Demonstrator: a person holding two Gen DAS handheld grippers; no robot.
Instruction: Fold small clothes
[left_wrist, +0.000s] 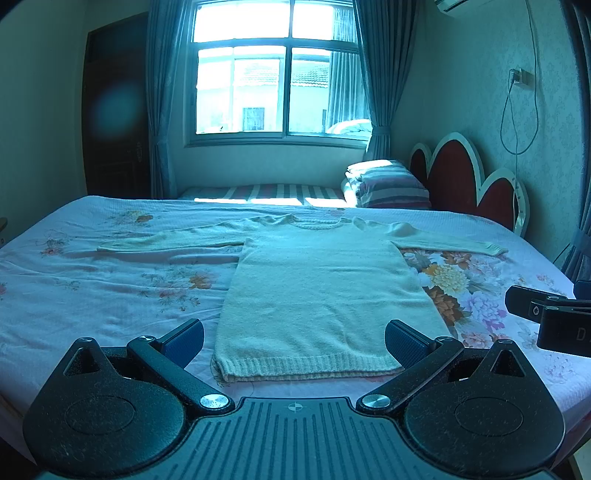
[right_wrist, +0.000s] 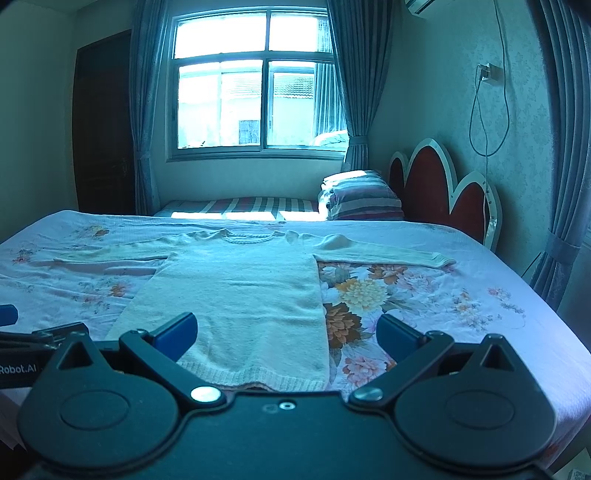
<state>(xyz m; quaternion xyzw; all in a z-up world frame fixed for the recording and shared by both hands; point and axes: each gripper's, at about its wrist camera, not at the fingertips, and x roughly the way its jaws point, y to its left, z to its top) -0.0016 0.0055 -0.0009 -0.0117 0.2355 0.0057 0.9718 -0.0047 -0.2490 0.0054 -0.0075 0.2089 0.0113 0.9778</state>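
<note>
Cream knitted long-sleeved sweater (left_wrist: 317, 291) lies flat on floral-print bed sheet (left_wrist: 110, 295) | striped folded bedding (left_wrist: 388, 184) beyond, under window | left tool (left_wrist: 294, 338), right tool (right_wrist: 286, 332) both spread wide, empty.

a cream knit sweater (left_wrist: 325, 291) lies on a pale floral bedsheet (left_wrist: 110, 288); striped pillow (left_wrist: 388, 184), red headboard (left_wrist: 458, 181), blue curtains (left_wrist: 162, 92).

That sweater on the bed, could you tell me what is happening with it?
A person is holding a two-finger gripper in each hand over a pale knit sweater laid flat on the floral bedsheet, sleeves stretched out to both sides. The left gripper and right gripper both hover open near the hem, touching nothing. No fold has been made yet.
</note>
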